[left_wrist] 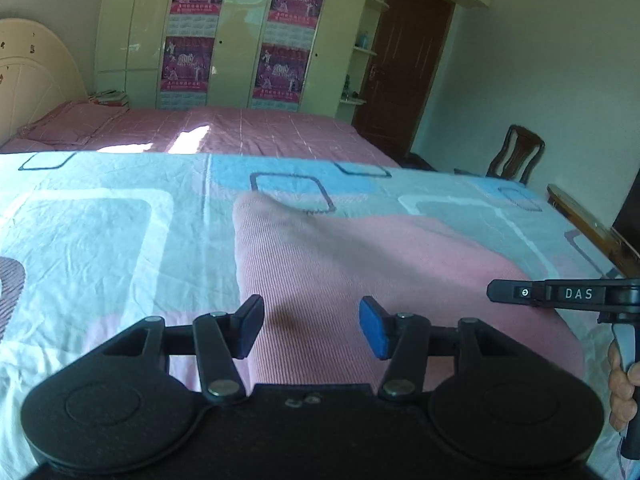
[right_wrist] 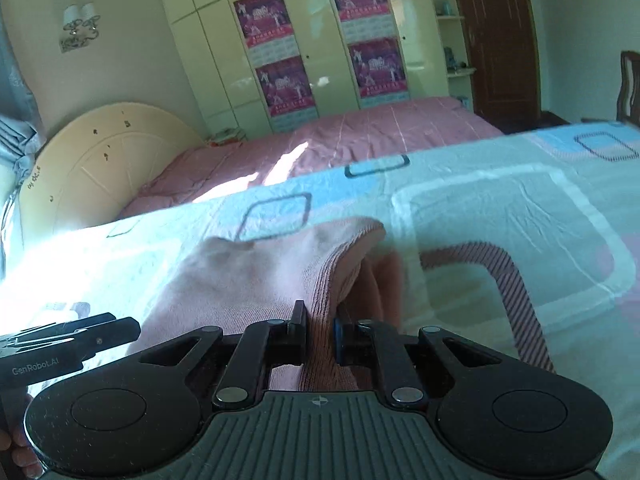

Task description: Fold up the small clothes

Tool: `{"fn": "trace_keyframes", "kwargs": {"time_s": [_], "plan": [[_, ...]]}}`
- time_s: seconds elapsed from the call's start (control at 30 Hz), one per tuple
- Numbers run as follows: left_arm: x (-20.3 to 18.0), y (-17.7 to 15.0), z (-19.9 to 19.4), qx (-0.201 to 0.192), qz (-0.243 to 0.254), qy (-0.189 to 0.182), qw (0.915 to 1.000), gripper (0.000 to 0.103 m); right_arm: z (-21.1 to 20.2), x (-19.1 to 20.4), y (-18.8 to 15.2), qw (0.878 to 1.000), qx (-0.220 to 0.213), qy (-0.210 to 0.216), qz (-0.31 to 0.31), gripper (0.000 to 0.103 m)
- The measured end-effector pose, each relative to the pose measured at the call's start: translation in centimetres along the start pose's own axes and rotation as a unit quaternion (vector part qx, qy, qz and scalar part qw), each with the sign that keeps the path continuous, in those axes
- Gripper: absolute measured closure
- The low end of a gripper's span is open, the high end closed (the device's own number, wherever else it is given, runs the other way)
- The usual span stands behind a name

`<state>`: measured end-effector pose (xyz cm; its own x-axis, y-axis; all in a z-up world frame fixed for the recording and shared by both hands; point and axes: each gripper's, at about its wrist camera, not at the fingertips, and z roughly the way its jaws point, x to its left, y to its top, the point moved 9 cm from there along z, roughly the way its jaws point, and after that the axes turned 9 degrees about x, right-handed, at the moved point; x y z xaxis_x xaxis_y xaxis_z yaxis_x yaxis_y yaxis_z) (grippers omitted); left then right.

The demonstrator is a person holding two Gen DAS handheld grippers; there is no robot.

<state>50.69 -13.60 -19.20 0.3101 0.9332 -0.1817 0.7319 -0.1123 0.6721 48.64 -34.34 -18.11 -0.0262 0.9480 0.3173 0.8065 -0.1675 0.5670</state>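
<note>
A pink ribbed garment (left_wrist: 380, 264) lies spread on the patterned blue and white sheet (left_wrist: 100, 216). My left gripper (left_wrist: 311, 326) hovers open over its near part, with nothing between the fingers. In the right wrist view my right gripper (right_wrist: 320, 334) is shut on a raised fold of the pink garment (right_wrist: 256, 276), which bunches up between the pads. The other gripper shows at the edge of each view: the right one (left_wrist: 560, 294) at the far right, the left one (right_wrist: 68, 346) at the lower left, each held by a hand (left_wrist: 622, 392).
Beyond the sheet is a bed with a pink checked cover (left_wrist: 248, 128) and a cream headboard (right_wrist: 104, 160). A wardrobe with posters (left_wrist: 240, 36), a brown door (left_wrist: 404, 64) and a wooden chair (left_wrist: 516, 156) stand behind.
</note>
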Motion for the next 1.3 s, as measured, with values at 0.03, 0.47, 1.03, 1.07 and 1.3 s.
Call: {"fn": "trace_keyframes", "kwargs": {"time_s": [0.03,0.47,1.03,1.07,1.3], "plan": [[-0.2,-0.6,0.5,0.007,0.006,0.004,1.0,0.051,1.1,-0.7,-0.8,1.0,0.022,0.005,0.018,0.091],[-0.7,-2.1,0.8,0.011,0.047,0.022,0.9986,0.051,-3.8,-2.4,-6.0,0.997,0.048,0.025,0.052,0.083],[-1.0,3.7,0.6,-0.026,0.029,0.005,0.9992,0.053,-4.1,0.8,0.3,1.0,-0.023,-0.016,-0.008,0.083],[-0.9,4.0,1.4,-0.024,0.032,0.012,0.9991,0.054,-3.2,1.4,0.8,0.999,-0.021,-0.017,-0.017,0.083],[1.0,1.8,4.9,0.012,0.01,0.026,0.9995,0.052,3.5,0.3,-0.6,0.994,0.023,-0.08,-0.07,0.091]]}}
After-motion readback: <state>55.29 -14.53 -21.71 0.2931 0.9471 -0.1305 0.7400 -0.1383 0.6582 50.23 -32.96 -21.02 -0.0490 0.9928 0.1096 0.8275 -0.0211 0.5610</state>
